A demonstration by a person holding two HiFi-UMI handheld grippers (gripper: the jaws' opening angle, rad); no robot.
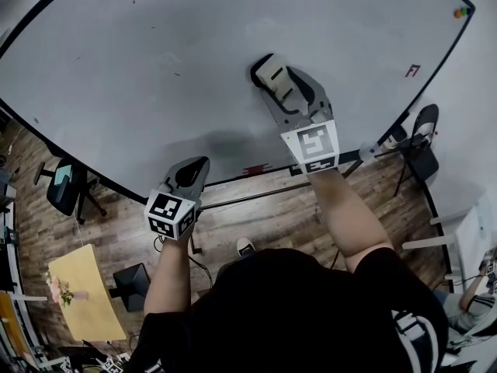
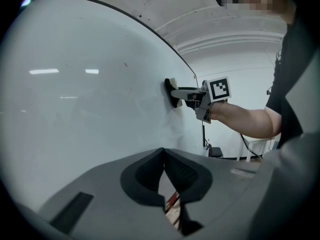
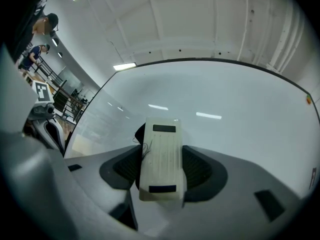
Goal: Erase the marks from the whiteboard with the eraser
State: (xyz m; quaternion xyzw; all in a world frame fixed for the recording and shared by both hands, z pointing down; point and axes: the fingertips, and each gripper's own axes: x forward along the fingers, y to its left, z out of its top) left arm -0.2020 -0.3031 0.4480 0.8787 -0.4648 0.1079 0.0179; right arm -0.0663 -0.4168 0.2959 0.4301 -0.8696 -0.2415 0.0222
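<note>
Two grippers show in your head view: your right gripper [image 1: 273, 80] presses the eraser [image 1: 270, 70] against the whiteboard [image 1: 140, 61], and your left gripper [image 1: 192, 174] sits by the board's lower edge.

Left gripper view: your fingers [image 2: 144, 176] meet at the tips, holding nothing.

Right gripper view: your fingers clamp the eraser between them, with the board just beyond their tips.

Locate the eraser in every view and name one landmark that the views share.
Head view: eraser at upper centre, against the whiteboard.
Left gripper view: eraser right of centre, its dark face on the whiteboard.
Right gripper view: eraser at lower centre, clamped in the right tongs.
Shared landmark: the whiteboard, behind the eraser in all three views.
</note>
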